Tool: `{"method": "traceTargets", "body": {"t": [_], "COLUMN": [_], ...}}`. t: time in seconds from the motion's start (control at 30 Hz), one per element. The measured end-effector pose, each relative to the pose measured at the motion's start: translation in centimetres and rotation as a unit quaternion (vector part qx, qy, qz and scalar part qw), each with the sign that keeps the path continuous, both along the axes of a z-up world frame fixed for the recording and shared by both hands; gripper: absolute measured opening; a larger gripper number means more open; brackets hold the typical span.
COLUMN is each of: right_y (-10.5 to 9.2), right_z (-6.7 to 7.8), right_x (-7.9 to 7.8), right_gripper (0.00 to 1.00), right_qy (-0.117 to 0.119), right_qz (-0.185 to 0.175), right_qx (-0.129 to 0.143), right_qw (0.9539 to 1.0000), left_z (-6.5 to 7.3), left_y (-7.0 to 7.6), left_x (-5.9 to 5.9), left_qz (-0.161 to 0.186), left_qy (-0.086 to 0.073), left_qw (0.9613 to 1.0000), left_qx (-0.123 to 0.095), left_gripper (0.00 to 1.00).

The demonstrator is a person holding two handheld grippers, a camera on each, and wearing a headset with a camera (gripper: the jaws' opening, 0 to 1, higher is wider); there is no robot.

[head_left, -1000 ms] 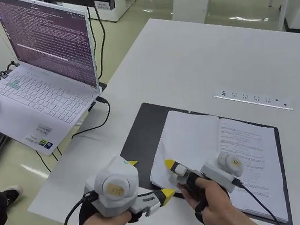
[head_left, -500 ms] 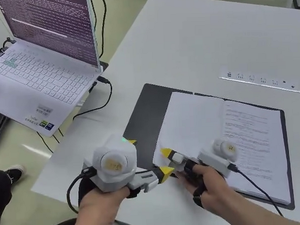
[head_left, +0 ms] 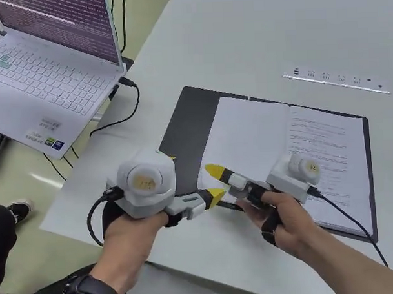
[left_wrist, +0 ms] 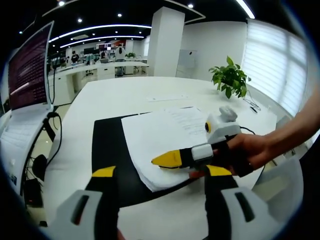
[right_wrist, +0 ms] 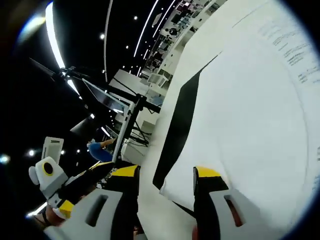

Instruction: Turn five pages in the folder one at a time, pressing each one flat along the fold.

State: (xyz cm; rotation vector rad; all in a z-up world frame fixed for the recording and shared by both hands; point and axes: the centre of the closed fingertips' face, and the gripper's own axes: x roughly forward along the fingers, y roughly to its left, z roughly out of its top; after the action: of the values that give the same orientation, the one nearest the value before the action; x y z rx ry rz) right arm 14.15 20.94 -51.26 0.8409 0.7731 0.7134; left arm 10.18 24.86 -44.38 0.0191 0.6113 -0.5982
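Note:
A black folder (head_left: 186,131) lies open on the white table, with a blank white page (head_left: 248,145) on its left stack and a printed page (head_left: 326,162) on its right. My right gripper (head_left: 217,177) is open at the blank page's near-left corner, and that corner (right_wrist: 167,187) lies in the gap between its jaws (right_wrist: 165,172). My left gripper (head_left: 192,177) is open just left of it, over the folder's near edge. In the left gripper view its jaws (left_wrist: 161,172) stand wide apart with nothing between them, and the right gripper (left_wrist: 170,160) rests on the page (left_wrist: 155,140).
An open laptop (head_left: 45,75) sits on a lower surface at the left, with its cable (head_left: 127,107) trailing toward the folder. A power strip (head_left: 336,81) is set into the table beyond the folder. The table's near edge (head_left: 122,243) runs under my hands.
The head camera has tilted, so the whole scene sits higher in view. Both grippers keep nearly the same places at the page's near-left corner.

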Motion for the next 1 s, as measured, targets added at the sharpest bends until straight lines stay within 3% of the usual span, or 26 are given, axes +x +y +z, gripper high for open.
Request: {"method": "traceTargets", "body": {"t": [0.23,0.43,0.57,0.7,1.0], "right_y": [-4.4,-7.6,-9.3,-10.3,-10.9], "right_z": [2.0,3.3,3.5,3.2,2.4], "right_x": [0.8,0.5,-0.1,-0.6,-1.8], "right_gripper": [0.41,0.42,0.41,0.41,0.41], "right_qy": [-0.04,-0.068,-0.071,-0.073,-0.064], "right_qz": [-0.023,-0.035,-0.047,-0.051,-0.05], "right_qx": [-0.031,-0.064,-0.071,-0.088,-0.093], "right_qw": [0.9984,0.995,0.9938,0.9921,0.9924], "left_z": [-0.3,-2.1,-2.9,-4.4,-7.7], "left_y": [-0.7,-1.5,-2.1,-2.7,-2.9], "left_x": [0.5,0.8,1.1,1.4,2.1], "left_qz": [-0.009,-0.029,-0.04,-0.053,-0.053], "left_qy": [-0.002,0.007,0.008,0.022,0.046], "left_qw": [0.9999,0.9995,0.9992,0.9983,0.9975], "left_qx": [-0.005,0.005,0.001,0.001,0.0], "left_gripper": [0.68,0.56,0.41,0.22,0.06]}}
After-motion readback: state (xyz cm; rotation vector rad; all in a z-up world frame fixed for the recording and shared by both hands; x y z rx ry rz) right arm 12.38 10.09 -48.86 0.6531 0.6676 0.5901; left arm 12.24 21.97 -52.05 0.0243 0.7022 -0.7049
